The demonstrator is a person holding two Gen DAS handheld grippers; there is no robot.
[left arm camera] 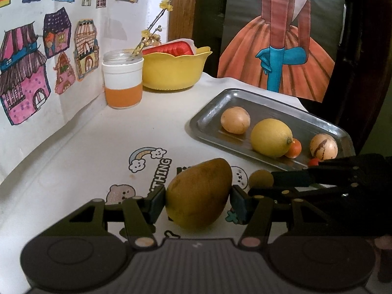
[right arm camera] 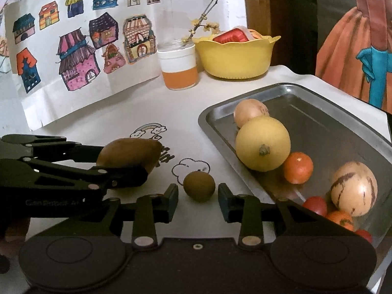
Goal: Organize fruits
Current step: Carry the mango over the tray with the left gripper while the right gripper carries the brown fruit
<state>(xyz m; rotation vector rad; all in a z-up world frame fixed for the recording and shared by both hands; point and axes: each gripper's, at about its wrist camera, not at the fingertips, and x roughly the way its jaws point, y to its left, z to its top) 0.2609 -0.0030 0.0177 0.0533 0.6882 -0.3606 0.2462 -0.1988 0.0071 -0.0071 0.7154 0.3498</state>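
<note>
While the left gripper (left arm camera: 198,202) presses its two pads against the sides of a mango (left arm camera: 199,193), the fruit rests on the white table cover (left arm camera: 103,142) printed with cartoon clouds. The right gripper (right arm camera: 198,202) is wide open, and a small brown round fruit (right arm camera: 199,185) sits on the cover between its fingers, with a gap on each side. Just to the right lies a metal tray (right arm camera: 343,132). On its near end are a striped pale melon (right arm camera: 354,188), small tomatoes (right arm camera: 315,205) and a mandarin (right arm camera: 298,167); a large yellow lemon (right arm camera: 263,144) touches the mandarin, and behind it is a pale round fruit (right arm camera: 250,111). Farther back, near the wall with house drawings (right arm camera: 80,44), a jar with twigs (right arm camera: 180,67) stands beside a yellow bowl (right arm camera: 236,57).
</note>
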